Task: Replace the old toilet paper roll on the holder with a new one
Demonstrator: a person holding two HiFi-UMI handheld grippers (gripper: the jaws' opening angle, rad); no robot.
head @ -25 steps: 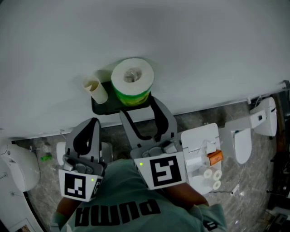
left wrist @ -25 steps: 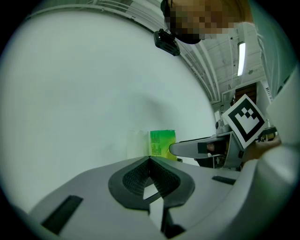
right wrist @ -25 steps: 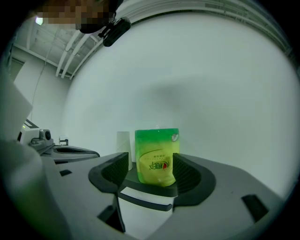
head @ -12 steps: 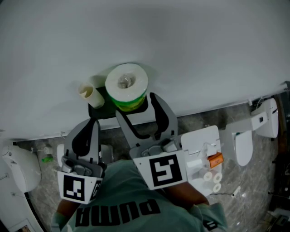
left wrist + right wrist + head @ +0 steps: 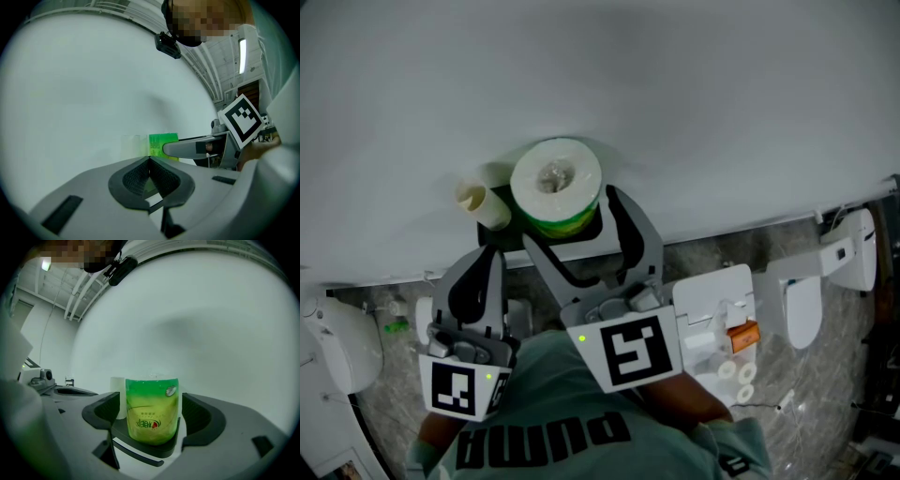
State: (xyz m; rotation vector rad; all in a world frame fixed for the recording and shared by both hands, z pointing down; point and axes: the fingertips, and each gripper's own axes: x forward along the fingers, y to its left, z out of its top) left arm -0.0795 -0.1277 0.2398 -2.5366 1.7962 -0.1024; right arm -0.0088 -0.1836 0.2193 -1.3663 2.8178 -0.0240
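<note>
The wrapped toilet paper roll (image 5: pixel 556 186), in its green film, stands upright on a small black shelf (image 5: pixel 511 232) fixed to the white wall (image 5: pixel 694 94). The right tool (image 5: pixel 577 225) points level at the shelf, one jaw on each side of the roll. Its jaws have just been opening, and the right gripper view shows a thin strip of room between each pad and the wrapper, so nothing is gripped. The shelf's front lip curves just under the roll.

An empty cardboard tube (image 5: pixel 478 201) stands at the shelf's left end, just beside the roll and close to the left jaw's tip, so that side is tight. To the right of the roll there is only bare wall.

The left tool (image 5: pixel 150 159) hangs nearer the person and left of the shelf, its jaws shut together on nothing, short of the shelf edge. Below, the grey stone floor (image 5: pixel 712 246) runs along the wall.
</note>
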